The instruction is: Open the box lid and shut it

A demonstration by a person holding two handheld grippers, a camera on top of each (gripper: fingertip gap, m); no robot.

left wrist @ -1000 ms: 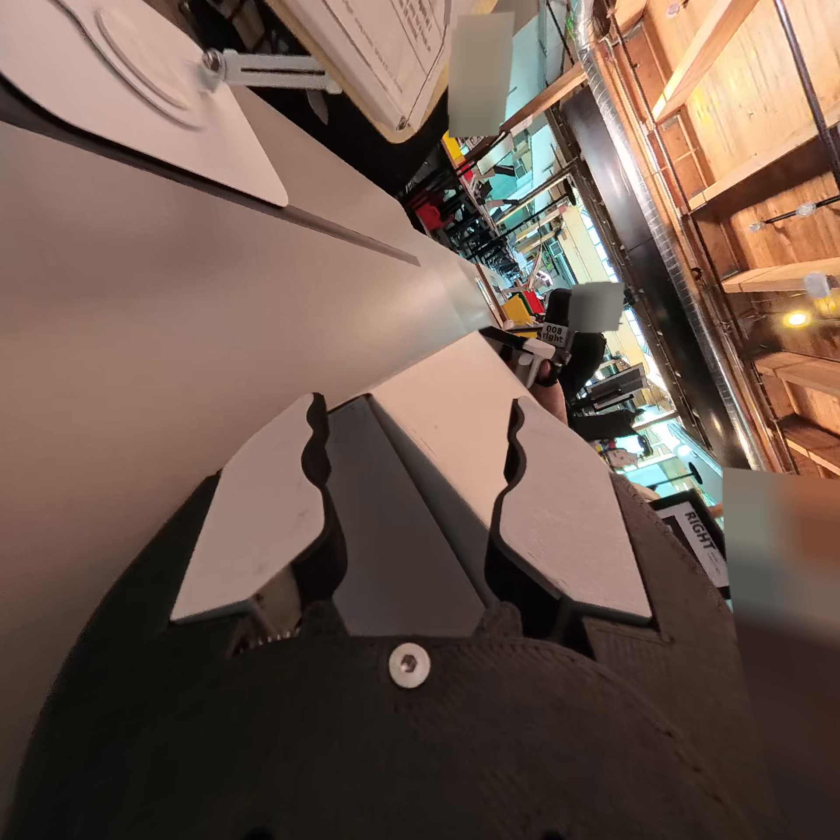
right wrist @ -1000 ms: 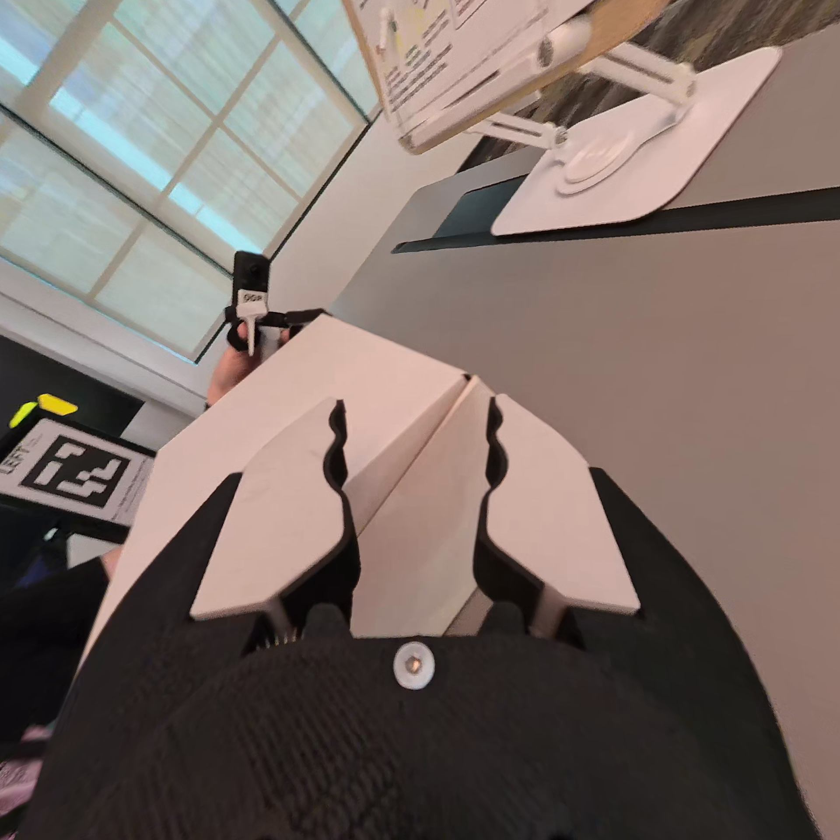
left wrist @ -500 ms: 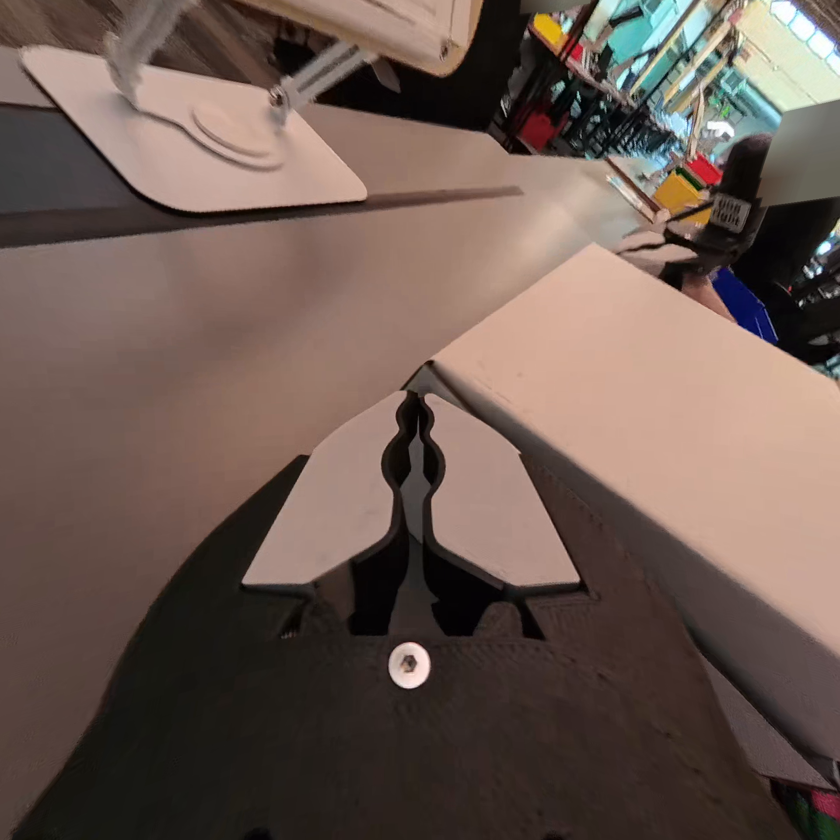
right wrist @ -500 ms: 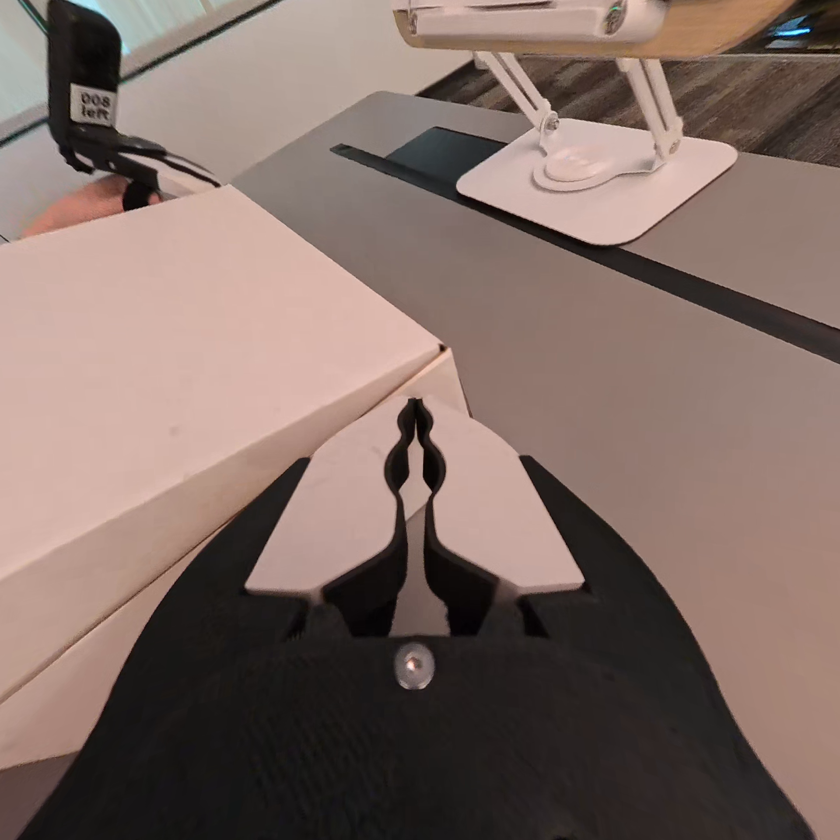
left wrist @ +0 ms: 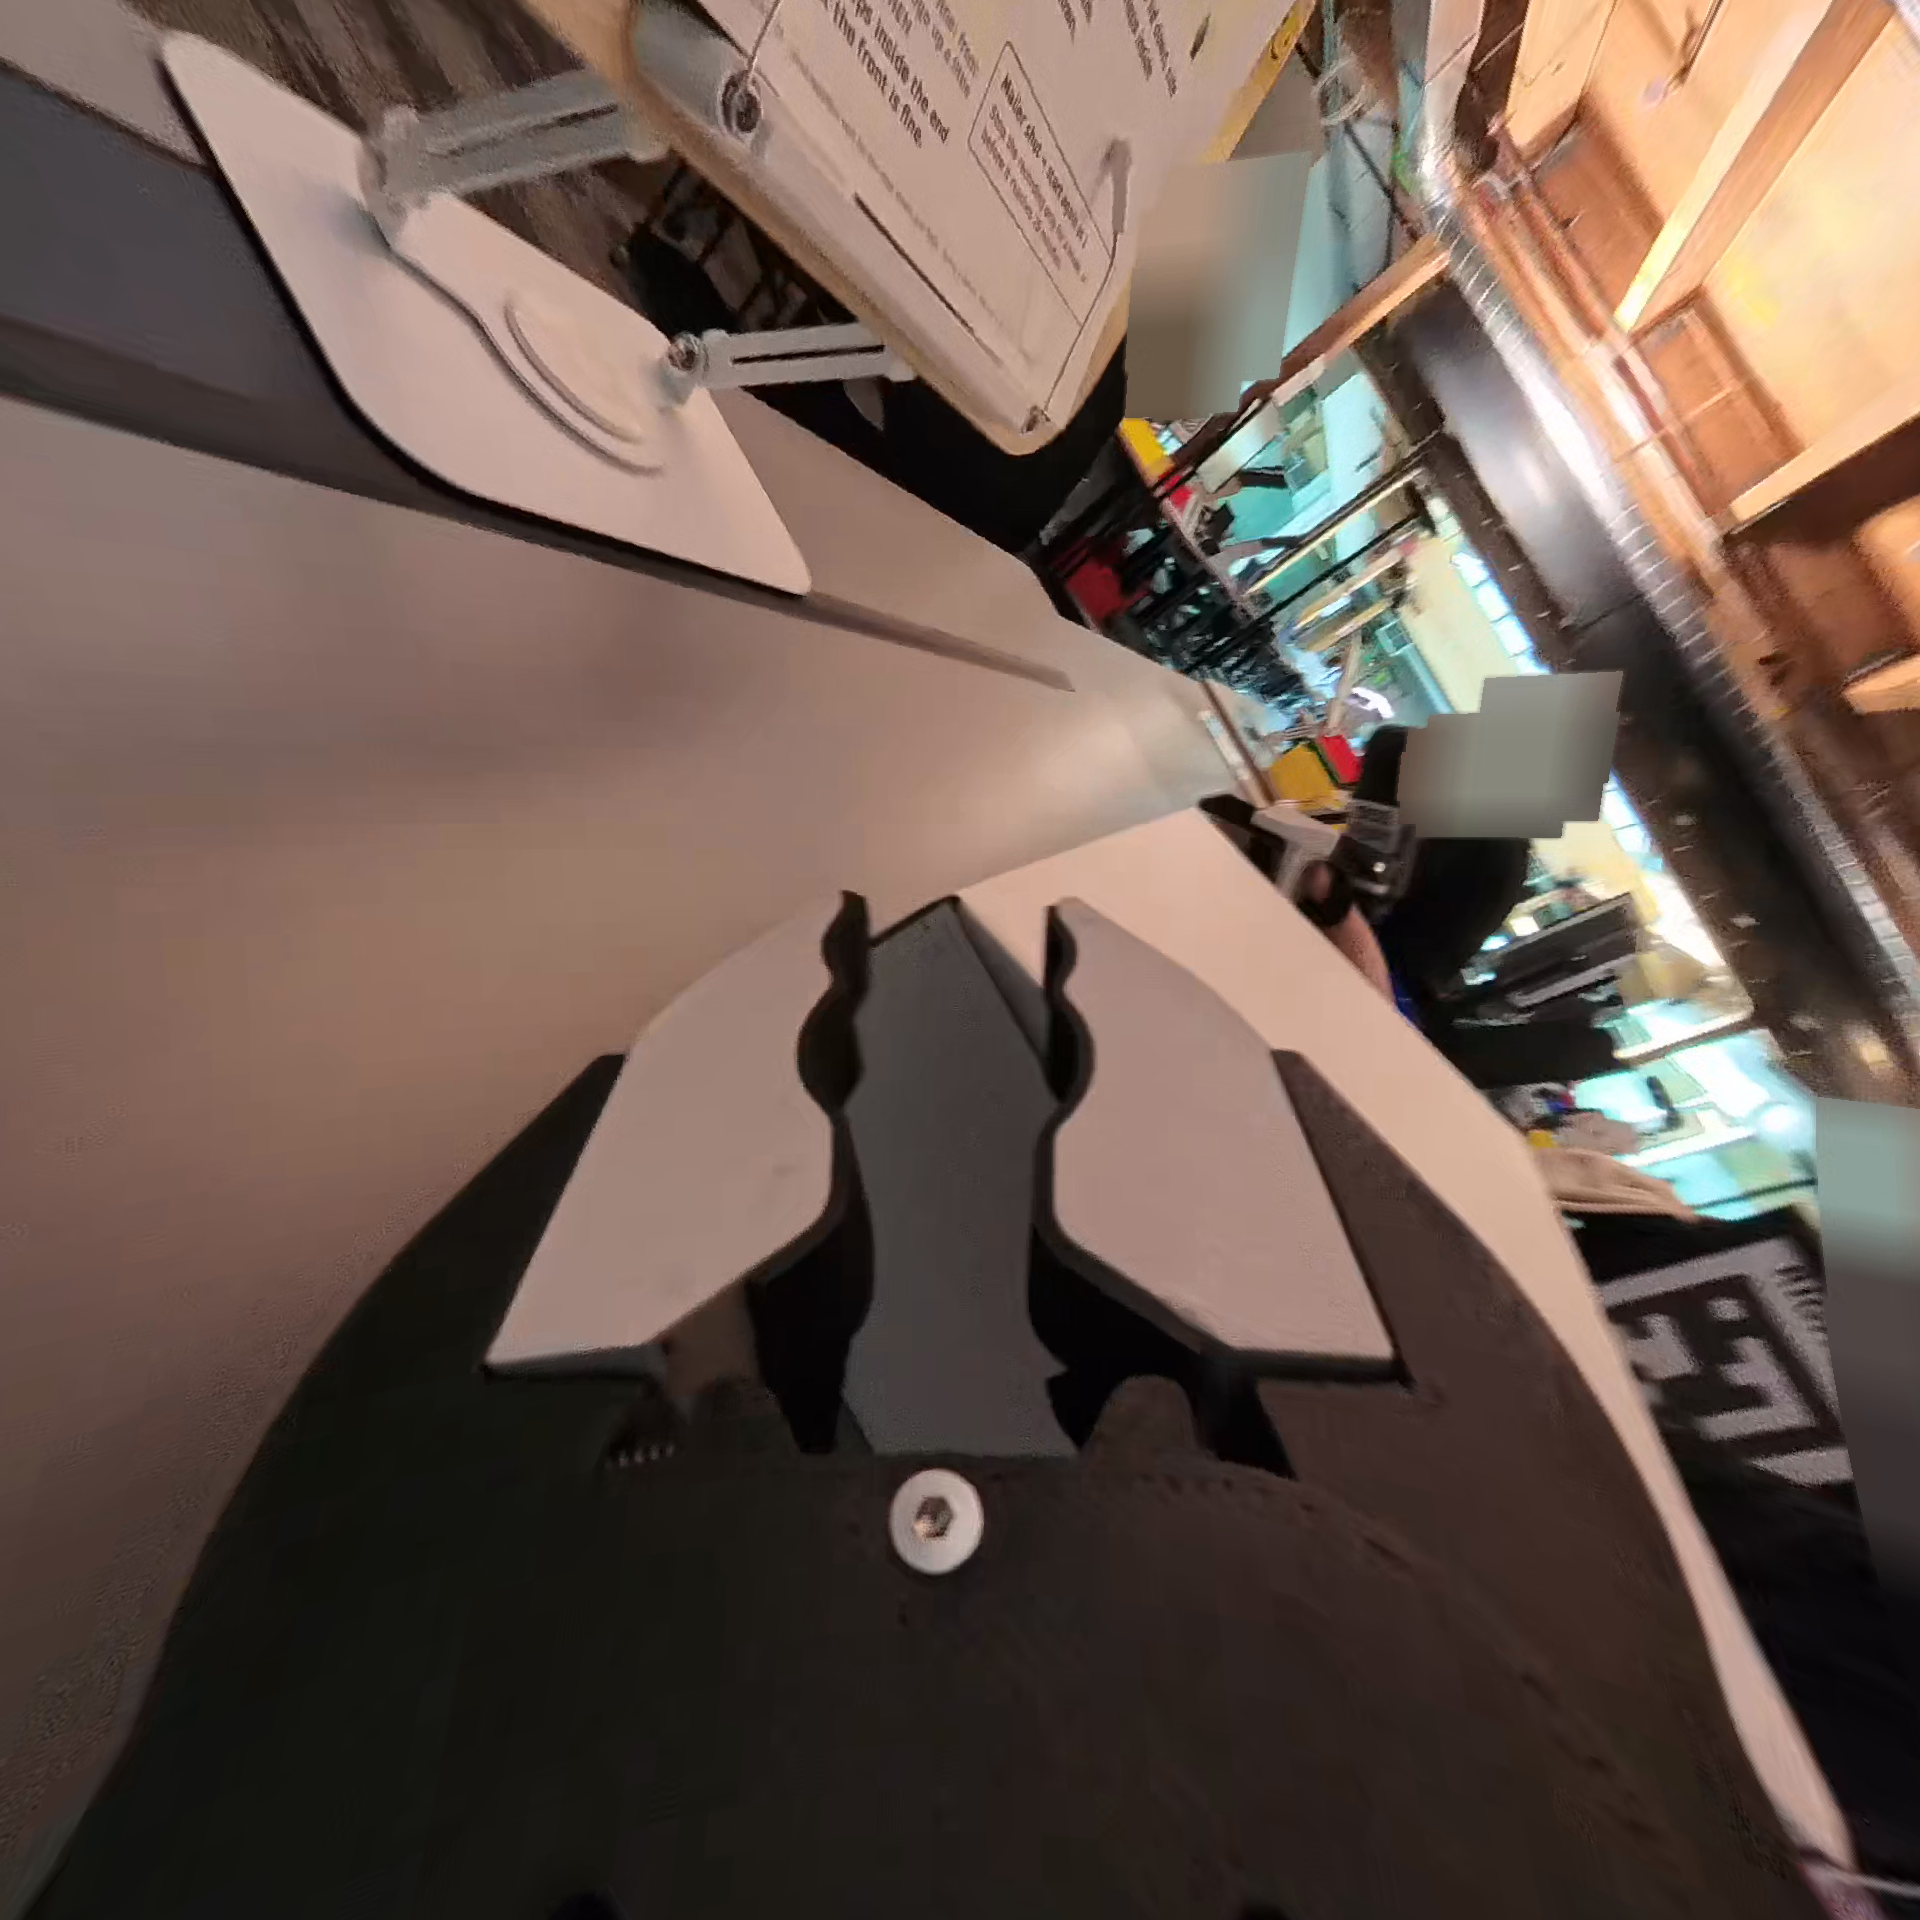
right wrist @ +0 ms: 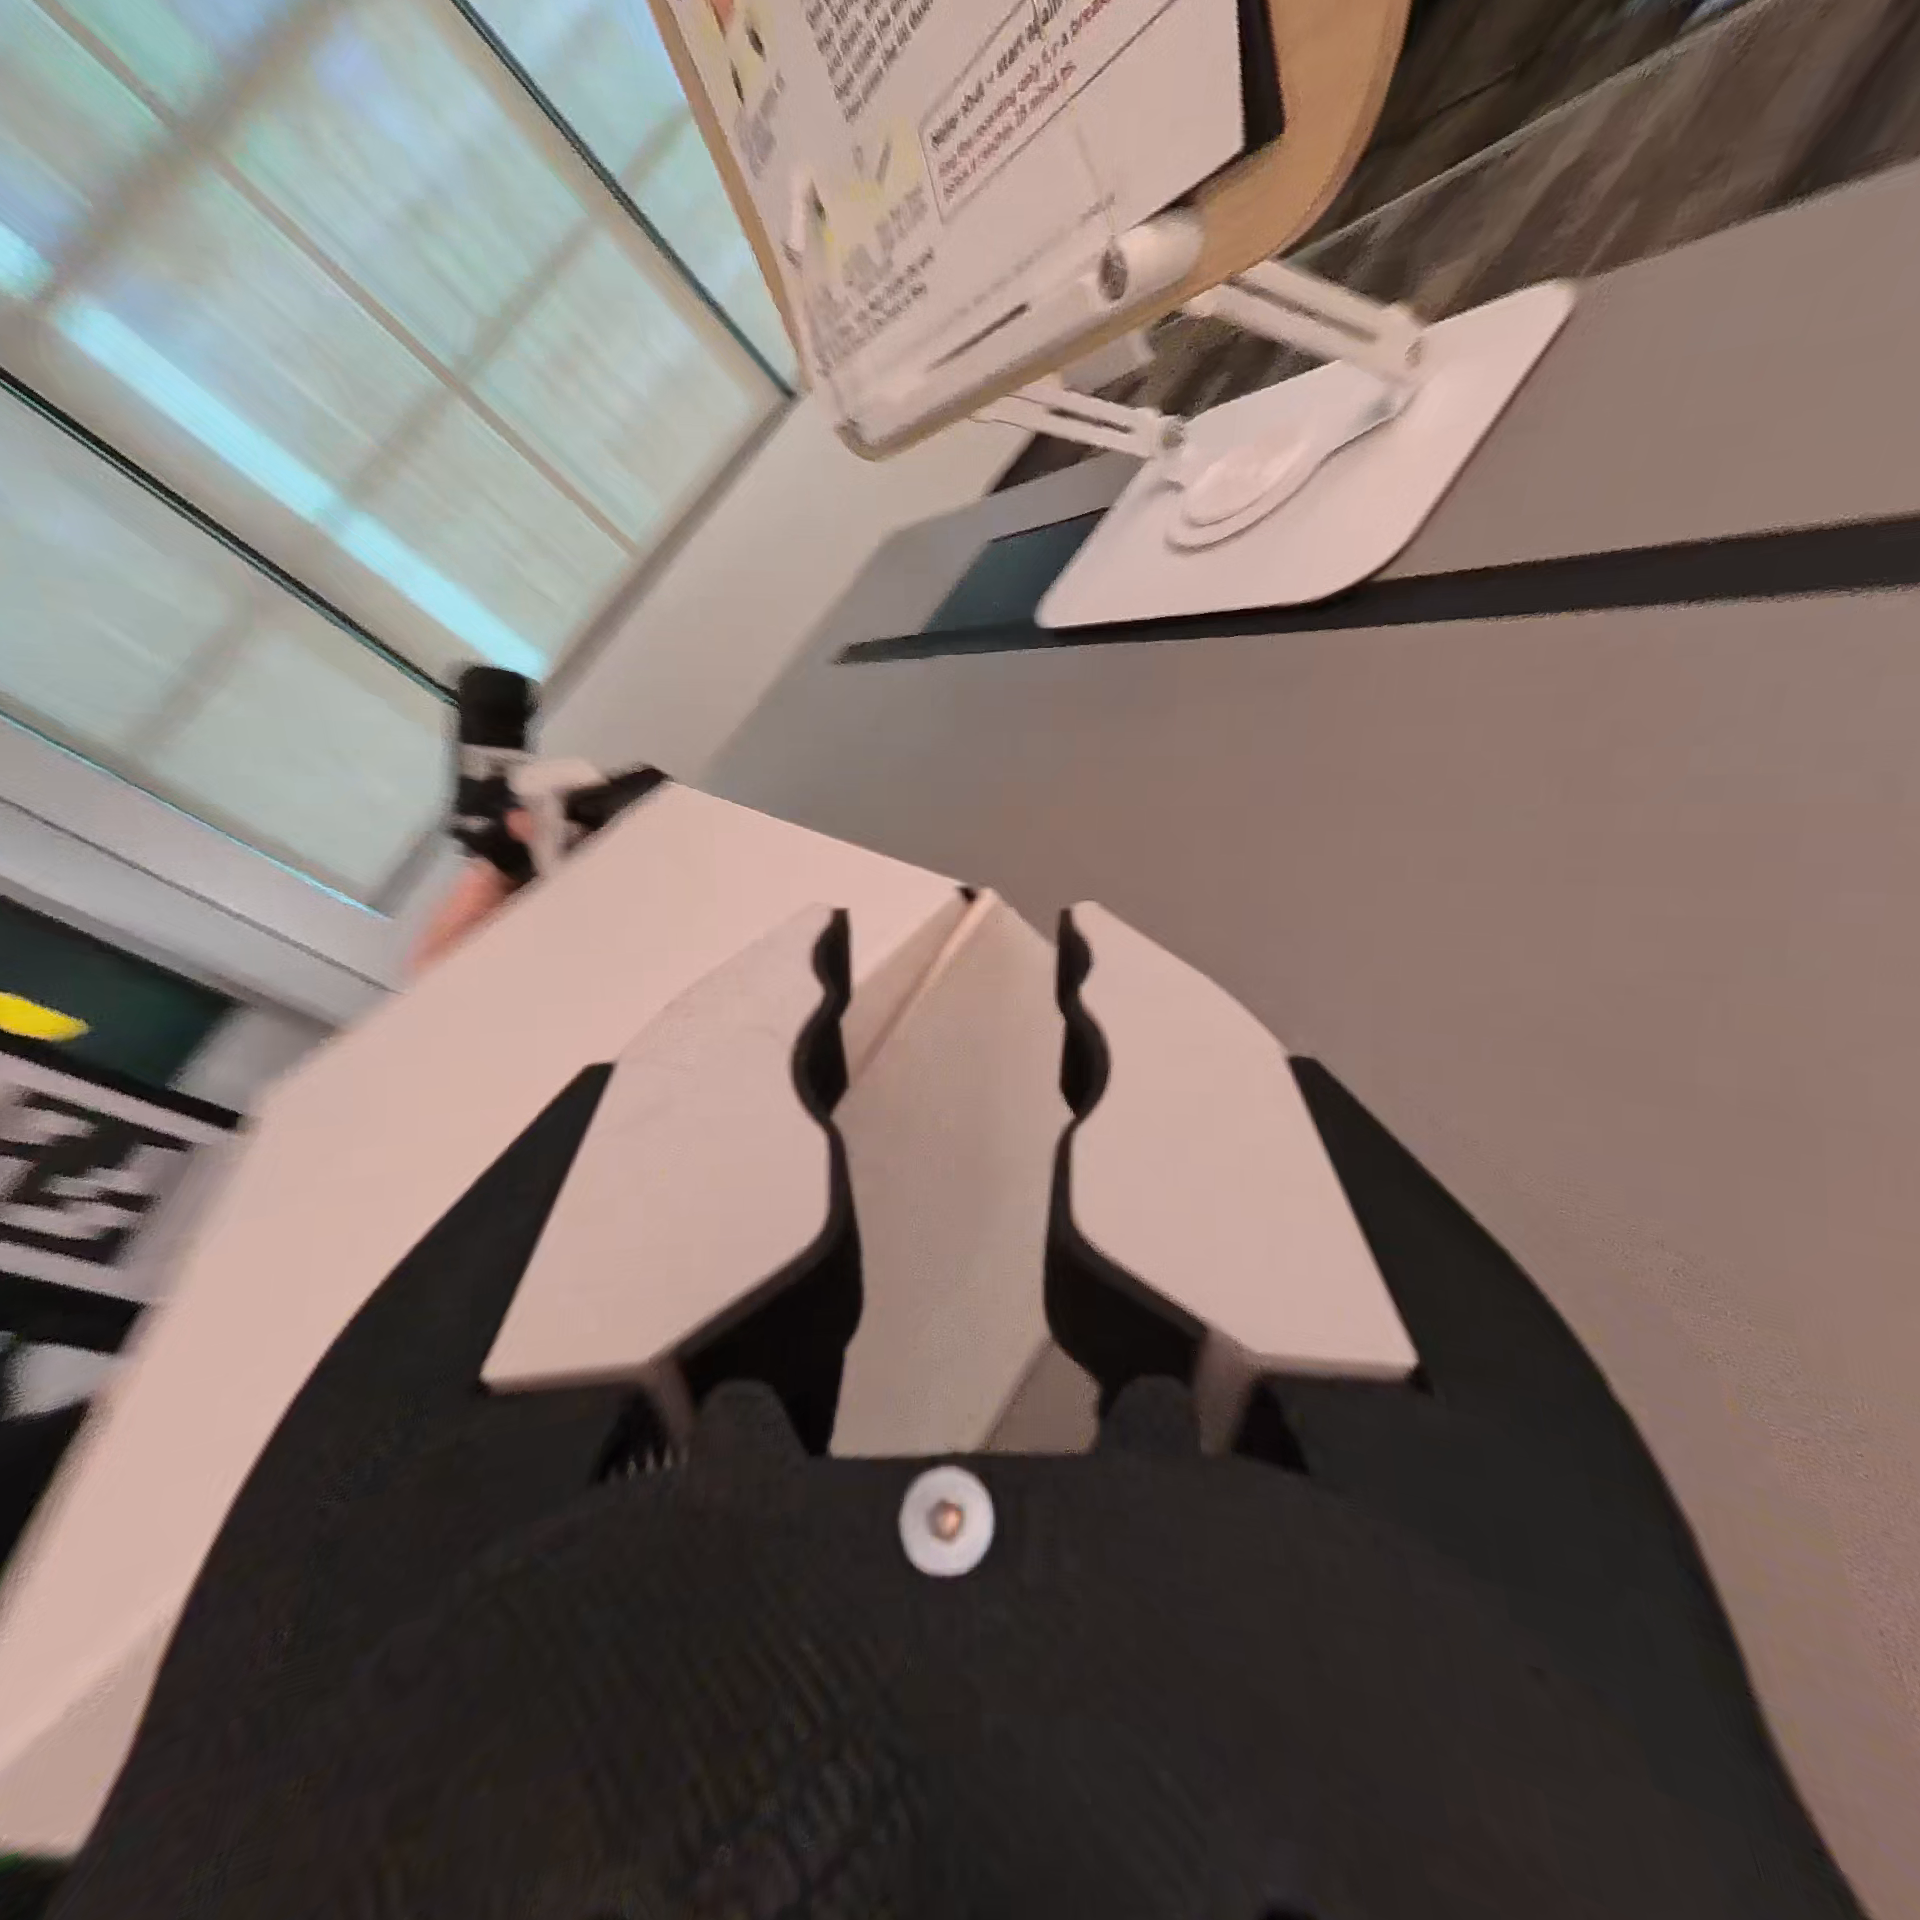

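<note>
Two grippers flank a white box (right wrist: 582, 997) on a grey desk (right wrist: 1455, 935). The left gripper (left wrist: 951, 914) and the right gripper (right wrist: 951, 920) each straddle an end of it, jaws spread, gripping nothing. A white stand (right wrist: 1320, 499) sits behind.

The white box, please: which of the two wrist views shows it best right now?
The right wrist view: the white box shows a broad lit face, an end panel and the edge between them, partly behind the right tongs. The left wrist view shows the box only as a pale strip and a shadowed panel between the left tongs.
</note>
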